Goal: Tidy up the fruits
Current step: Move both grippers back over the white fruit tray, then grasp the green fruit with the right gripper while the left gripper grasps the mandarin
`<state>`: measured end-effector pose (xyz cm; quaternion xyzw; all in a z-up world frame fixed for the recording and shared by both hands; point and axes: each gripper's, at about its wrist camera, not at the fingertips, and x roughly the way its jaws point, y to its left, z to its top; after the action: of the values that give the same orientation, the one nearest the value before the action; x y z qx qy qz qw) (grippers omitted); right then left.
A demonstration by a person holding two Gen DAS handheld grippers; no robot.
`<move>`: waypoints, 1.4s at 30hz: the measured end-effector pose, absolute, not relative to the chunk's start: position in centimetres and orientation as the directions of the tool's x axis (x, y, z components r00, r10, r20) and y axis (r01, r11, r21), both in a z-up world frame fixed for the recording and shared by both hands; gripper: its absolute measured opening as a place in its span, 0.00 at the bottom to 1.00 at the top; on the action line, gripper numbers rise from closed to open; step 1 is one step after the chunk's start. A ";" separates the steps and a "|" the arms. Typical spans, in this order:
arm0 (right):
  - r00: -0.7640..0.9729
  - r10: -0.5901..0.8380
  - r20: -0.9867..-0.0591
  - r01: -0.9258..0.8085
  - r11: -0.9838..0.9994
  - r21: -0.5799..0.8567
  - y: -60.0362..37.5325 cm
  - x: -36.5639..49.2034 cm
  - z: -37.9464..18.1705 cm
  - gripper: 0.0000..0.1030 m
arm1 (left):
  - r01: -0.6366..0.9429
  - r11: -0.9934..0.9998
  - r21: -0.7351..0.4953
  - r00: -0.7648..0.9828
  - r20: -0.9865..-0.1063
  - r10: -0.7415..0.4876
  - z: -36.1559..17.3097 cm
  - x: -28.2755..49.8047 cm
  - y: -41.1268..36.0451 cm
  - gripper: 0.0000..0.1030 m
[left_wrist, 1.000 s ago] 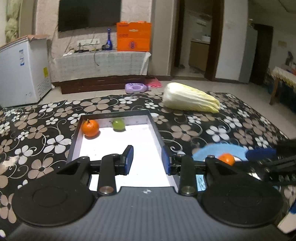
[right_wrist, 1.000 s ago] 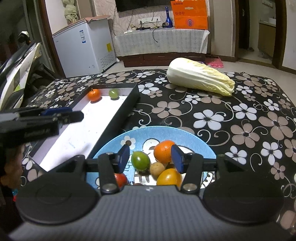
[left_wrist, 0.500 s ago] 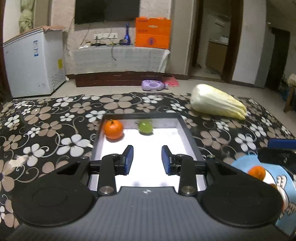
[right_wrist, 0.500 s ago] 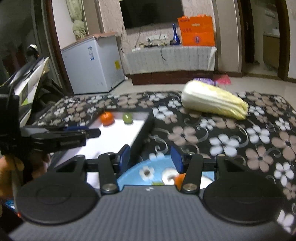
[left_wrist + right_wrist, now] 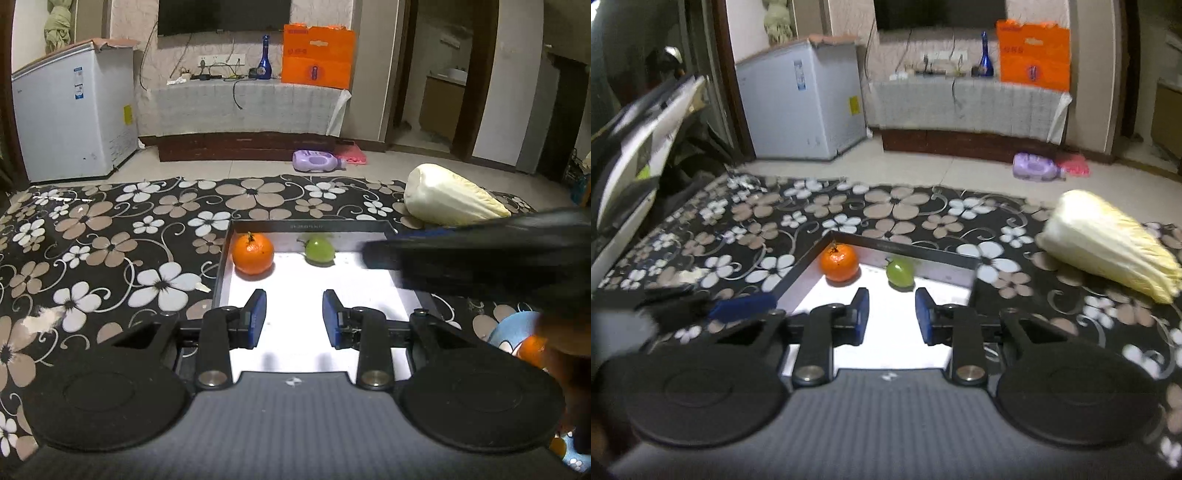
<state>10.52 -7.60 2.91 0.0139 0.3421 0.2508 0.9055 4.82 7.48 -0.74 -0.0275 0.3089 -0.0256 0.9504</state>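
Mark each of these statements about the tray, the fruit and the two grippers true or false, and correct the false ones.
1. An orange and a green fruit lie in the tray. True.
2. The two fruits touch each other. False: they lie apart along the tray's far wall.
3. The left gripper holds the orange. False: nothing is between its fingers, and the orange lies beyond them.
4. A cabbage lies on the flowered cloth, outside the tray. True.
5. The right gripper holds the green fruit. False: its jaws are closing with nothing between them; the fruit lies beyond them.
6. The blue plate sits inside the tray. False: it sits on the cloth to the tray's right.
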 end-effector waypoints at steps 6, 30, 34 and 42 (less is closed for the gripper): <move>0.583 0.416 -0.698 -0.448 0.881 0.151 -3.9 14.8 0.2 0.30 | 0.044 0.996 -0.080 0.798 -0.597 -0.083 -1.2 5.4 7.5 0.37; 0.597 0.391 -0.701 -0.462 0.882 0.099 -4.0 16.1 -0.1 0.31 | -0.011 0.997 -0.075 0.784 -0.619 -0.038 -2.1 8.1 7.6 0.50; 0.630 0.434 -0.644 -0.425 0.887 0.181 -7.7 13.4 2.0 0.31 | -0.032 0.997 -0.074 0.786 -0.618 -0.021 -1.7 8.9 6.8 0.63; 0.667 0.479 -0.571 -0.420 0.875 0.243 -12.2 7.3 4.7 0.31 | -0.114 0.993 -0.020 0.747 -0.661 0.072 -3.0 11.8 6.5 0.65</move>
<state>7.27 -12.22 4.74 0.0452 0.3256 0.2463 0.9117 11.84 6.54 -2.99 -0.0296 0.3522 0.0497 0.9341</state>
